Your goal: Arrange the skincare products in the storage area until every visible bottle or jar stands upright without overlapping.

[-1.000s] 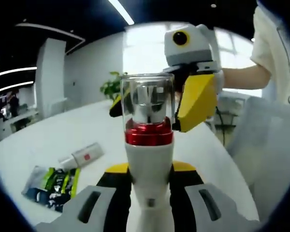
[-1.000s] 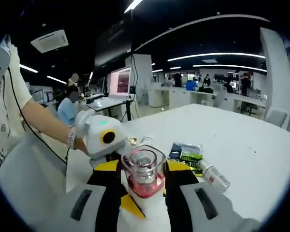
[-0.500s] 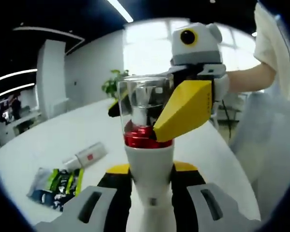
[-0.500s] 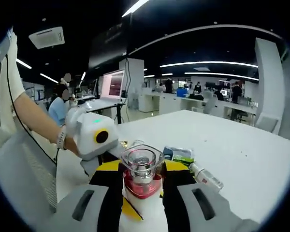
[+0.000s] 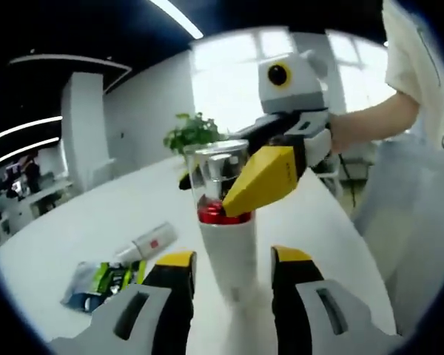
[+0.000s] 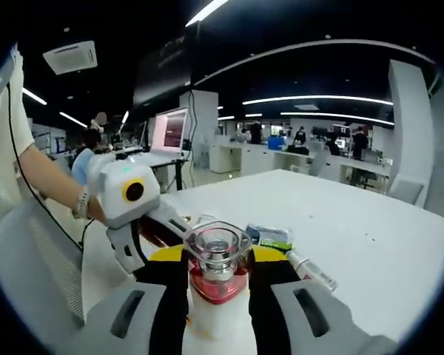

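Observation:
A white bottle with a red collar and a clear cap stands upright over the white table. My right gripper reaches in from above in the left gripper view, its yellow jaws shut on the collar. In the right gripper view the bottle's cap sits between the jaws of my right gripper. My left gripper is open, its jaws standing apart on either side of the bottle's body without touching it. It also comes into the right gripper view as the left gripper, just left of the bottle.
A small white tube with a red label lies on its side on the table, and a green and black sachet lies flat beside it. The same tube and sachet lie right of the bottle. A person's arm stretches in from the right.
My left gripper has let go of the bottle and drawn back from it. The right gripper's jaws have closed on the collar and hold the bottle.

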Available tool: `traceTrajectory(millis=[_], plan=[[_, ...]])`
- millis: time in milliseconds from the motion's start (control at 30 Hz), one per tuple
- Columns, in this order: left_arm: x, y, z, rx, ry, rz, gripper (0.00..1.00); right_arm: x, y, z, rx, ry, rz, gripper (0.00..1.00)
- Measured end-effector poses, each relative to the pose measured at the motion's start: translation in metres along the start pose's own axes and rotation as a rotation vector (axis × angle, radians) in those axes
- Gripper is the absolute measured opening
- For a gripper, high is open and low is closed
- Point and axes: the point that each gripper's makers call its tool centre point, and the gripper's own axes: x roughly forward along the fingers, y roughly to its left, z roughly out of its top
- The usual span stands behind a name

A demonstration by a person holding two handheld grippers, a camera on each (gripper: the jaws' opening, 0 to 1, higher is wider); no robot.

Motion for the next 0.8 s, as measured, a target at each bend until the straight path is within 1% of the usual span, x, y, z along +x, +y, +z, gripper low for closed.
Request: traceTrajectory(millis=[67, 100, 200, 233, 300, 400, 567, 667, 767, 800], plan=[[-0.007, 0.003, -0.004, 0.006, 0.012, 0.009, 0.41, 0.0, -0.002, 0.0, 0.001, 0.002, 0.0, 0.31], [-0.012, 0.007, -0.008, 0.01, 0.023, 0.016, 0.41, 0.0, -0.003, 0.0, 0.0, 0.002, 0.0, 0.31], [-0.022, 0.008, -0.007, 0.011, 0.026, 0.021, 0.39, 0.0, -0.008, -0.001, 0.006, 0.007, 0.002, 0.31], [-0.027, 0.006, -0.005, 0.012, 0.026, 0.021, 0.38, 0.0, -0.008, -0.001, 0.003, 0.008, 0.003, 0.31], [-0.033, 0.004, -0.002, 0.028, 0.025, 0.027, 0.38, 0.0, -0.012, -0.001, -0.003, 0.012, -0.002, 0.31], [-0.041, 0.005, -0.006, 0.049, 0.042, 0.036, 0.39, -0.001, -0.015, -0.002, 0.002, 0.015, -0.002, 0.31], [-0.053, 0.006, -0.014, 0.019, 0.07, 0.053, 0.39, -0.003, -0.022, -0.003, 0.005, 0.02, 0.001, 0.31], [-0.061, 0.004, -0.015, 0.013, 0.075, 0.073, 0.37, -0.003, -0.023, -0.003, -0.002, 0.026, 0.002, 0.31], [-0.068, 0.007, -0.014, 0.008, 0.078, 0.095, 0.37, -0.003, -0.027, -0.003, 0.0, 0.029, -0.003, 0.31], [-0.069, 0.007, -0.014, 0.008, 0.077, 0.099, 0.37, -0.003, -0.026, -0.003, 0.0, 0.028, -0.003, 0.31]])
